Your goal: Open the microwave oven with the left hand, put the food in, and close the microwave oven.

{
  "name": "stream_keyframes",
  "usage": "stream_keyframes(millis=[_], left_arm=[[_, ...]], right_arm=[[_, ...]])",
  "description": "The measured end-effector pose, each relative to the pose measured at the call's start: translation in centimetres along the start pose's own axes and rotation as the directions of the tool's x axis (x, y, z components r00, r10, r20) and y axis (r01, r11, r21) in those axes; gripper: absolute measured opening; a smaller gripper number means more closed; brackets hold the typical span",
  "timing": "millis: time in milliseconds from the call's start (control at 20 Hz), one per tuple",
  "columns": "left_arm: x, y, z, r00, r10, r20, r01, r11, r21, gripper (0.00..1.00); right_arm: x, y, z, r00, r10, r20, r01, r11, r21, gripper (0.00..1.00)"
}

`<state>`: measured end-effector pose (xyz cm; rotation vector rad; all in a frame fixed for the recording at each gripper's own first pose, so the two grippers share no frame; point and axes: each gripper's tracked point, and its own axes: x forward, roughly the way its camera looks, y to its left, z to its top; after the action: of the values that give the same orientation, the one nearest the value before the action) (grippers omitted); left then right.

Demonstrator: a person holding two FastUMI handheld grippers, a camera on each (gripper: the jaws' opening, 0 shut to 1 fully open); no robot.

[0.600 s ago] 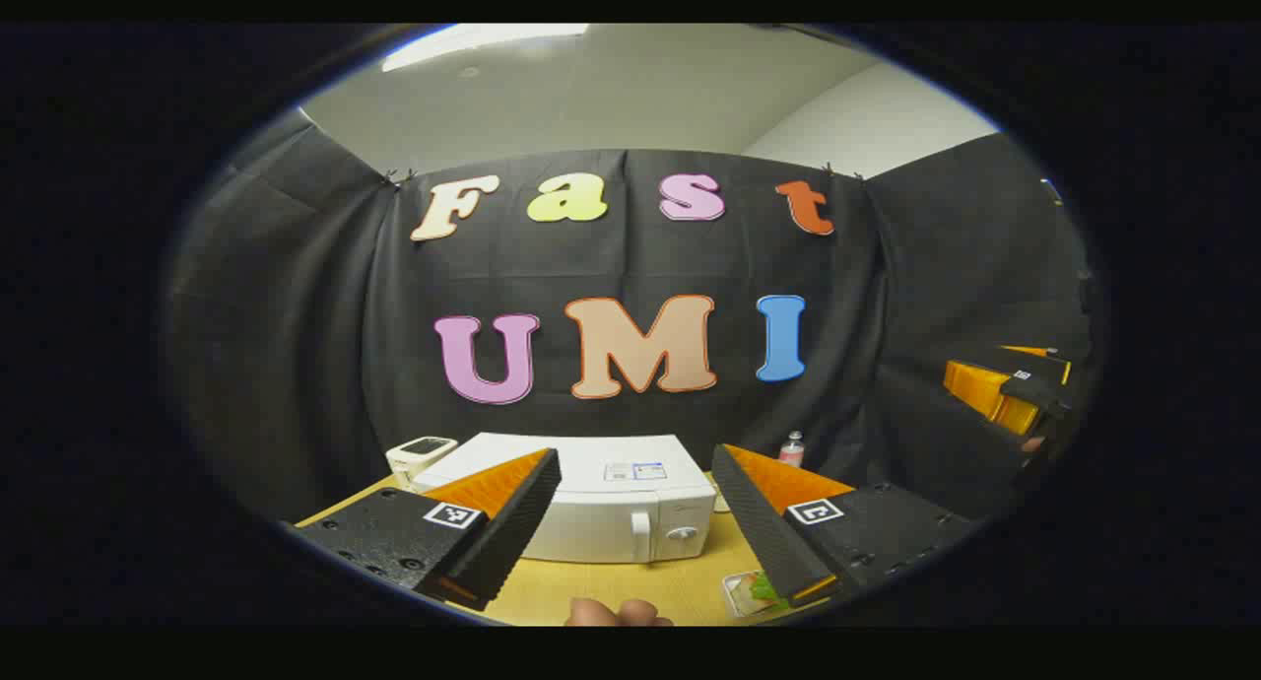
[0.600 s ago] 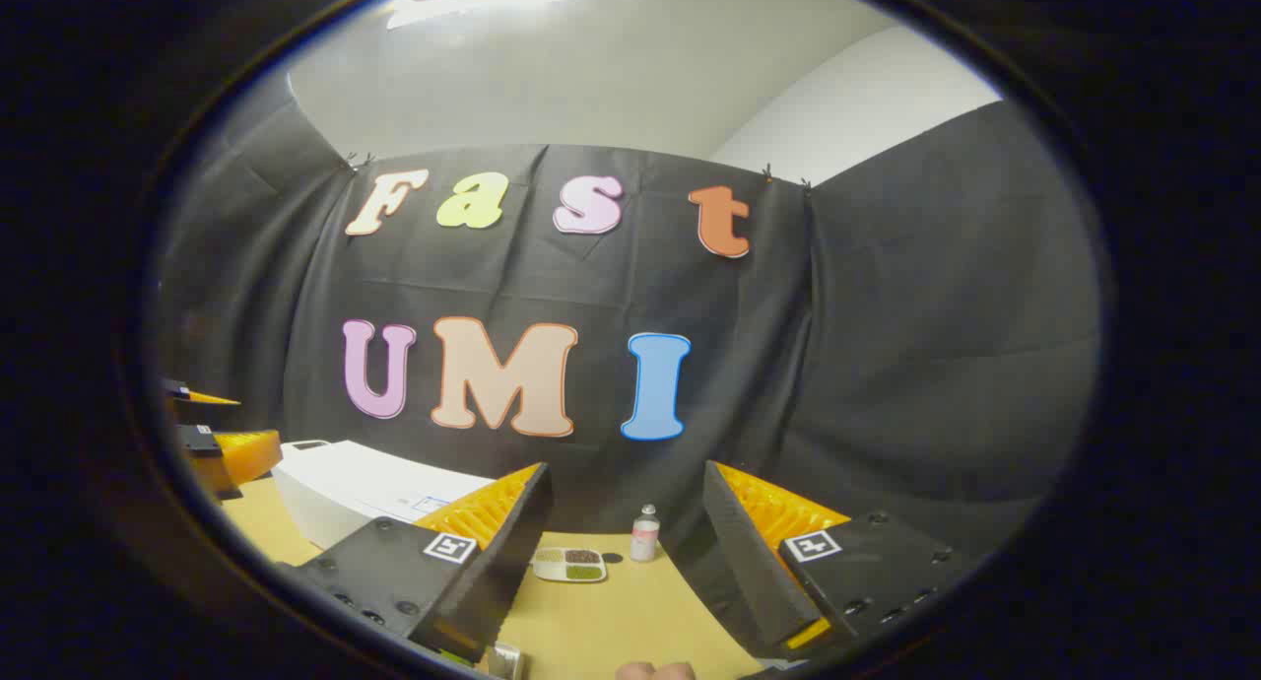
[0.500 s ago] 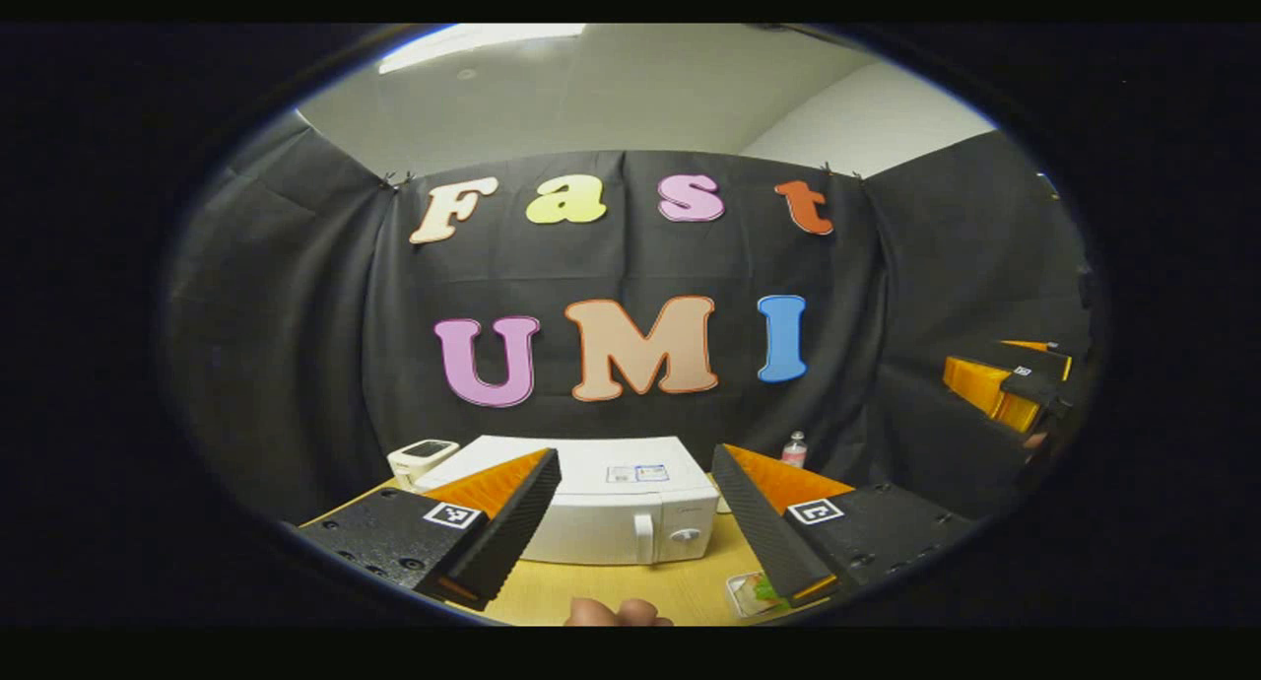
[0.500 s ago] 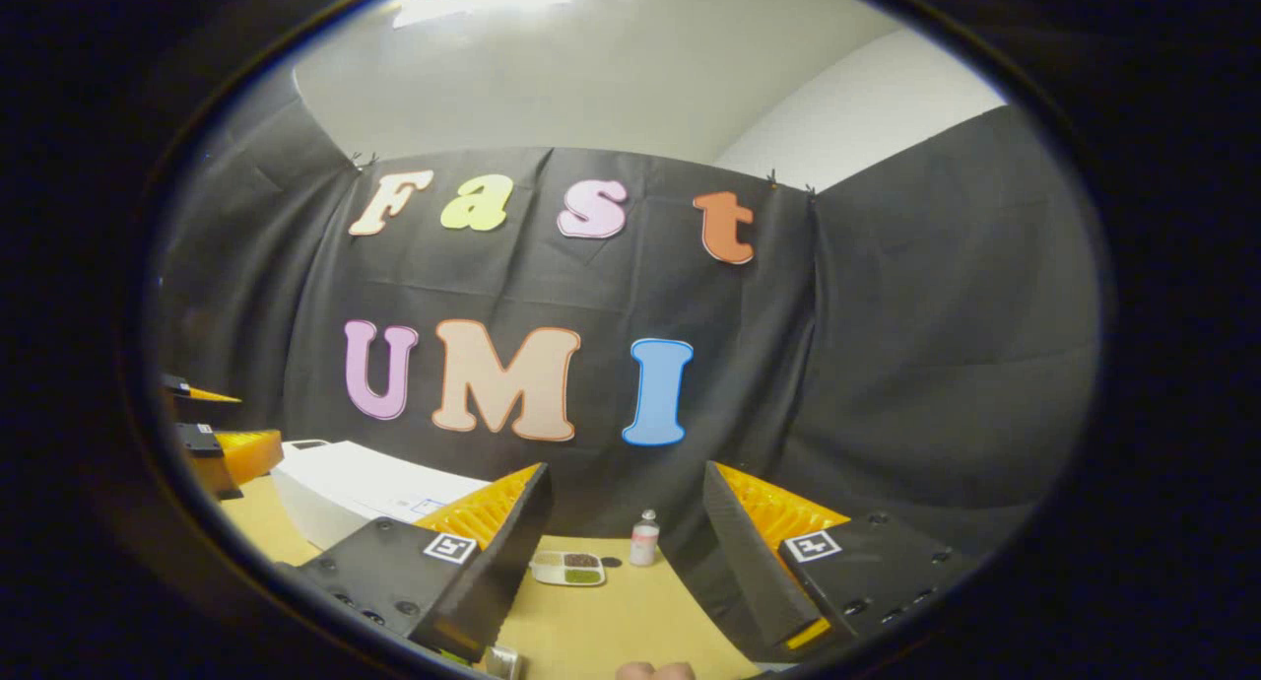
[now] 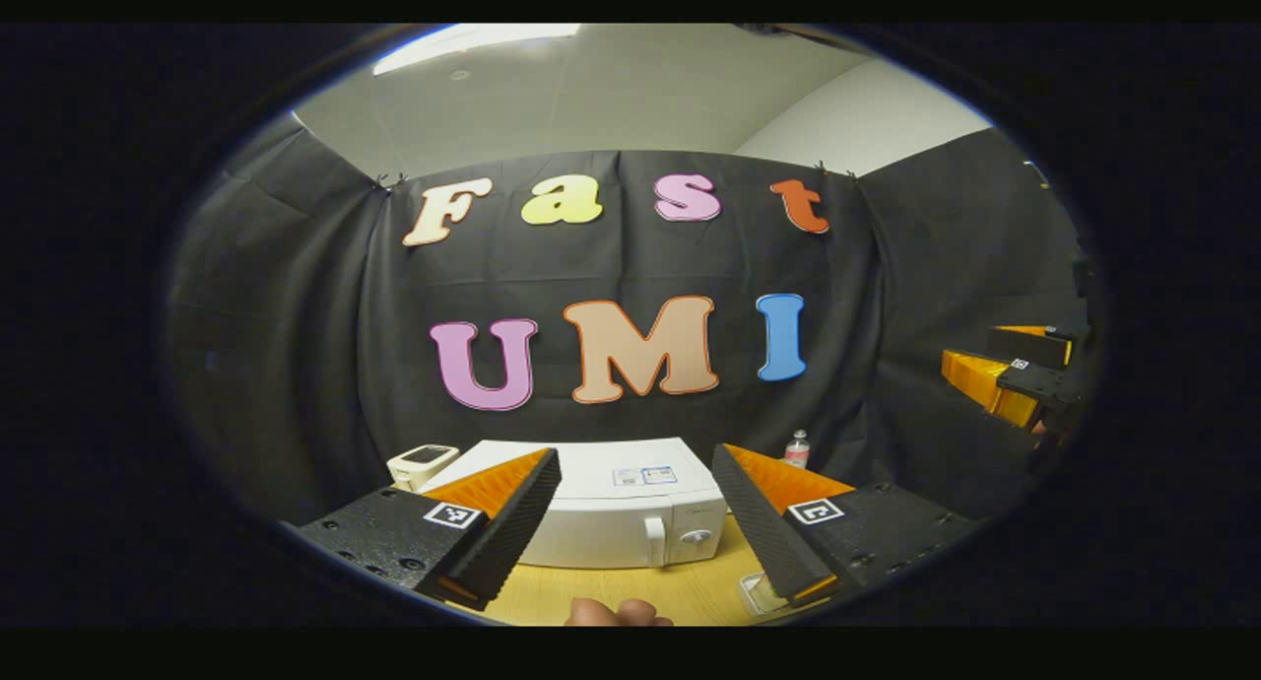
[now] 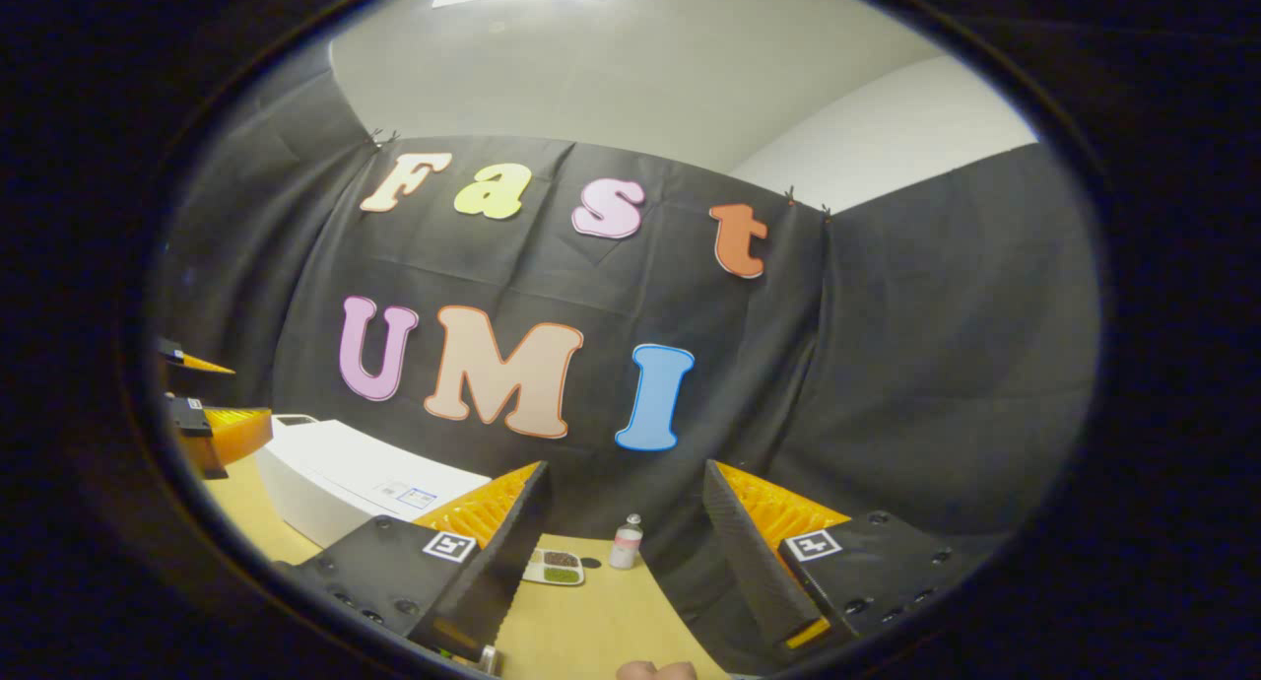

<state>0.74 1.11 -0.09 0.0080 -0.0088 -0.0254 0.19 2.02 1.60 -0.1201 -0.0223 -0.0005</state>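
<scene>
- On the bench (image 5: 591,591), dead ahead at 12 o'clock from the left gripper (image 5: 635,522), sits the microwave (image 5: 611,517): white, boxy, smooth shell, door shut, upright handle (image 5: 654,540) and round dial (image 5: 696,537) on its front right.
- Left gripper's fingers spread wide, nothing between them; held high and well apart from the door, likely lining up on the handle. Opening not yet begun.
- Food tray (image 5: 757,593): clear shallow tub at 5 o'clock of the microwave, partly hidden behind the left gripper's right-hand finger; contents too hidden to tell.
- Right gripper (image 6: 621,552): fingers also spread, empty, aimed at bare wood-grain bench and black cloth wall. Probably waiting its turn.
- Ahead of the right gripper: a small divided dish (image 6: 554,566) with green and brown fillings, and just beside it at 3 o'clock a small capped bottle (image 6: 625,543).
- Small white device (image 5: 422,460) with a dark screen at 9 o'clock of the microwave.
</scene>
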Motion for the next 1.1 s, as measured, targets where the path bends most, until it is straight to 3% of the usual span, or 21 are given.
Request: stream_keyframes(millis=[1100], left_arm=[[-0.4,1.9,-0.1,0.999,0.049,0.004,-0.049,0.999,0.023,0.97]], right_arm=[[-0.4,2.4,1.1,0.999,0.03,0.01,-0.03,0.999,0.029,0.97]])
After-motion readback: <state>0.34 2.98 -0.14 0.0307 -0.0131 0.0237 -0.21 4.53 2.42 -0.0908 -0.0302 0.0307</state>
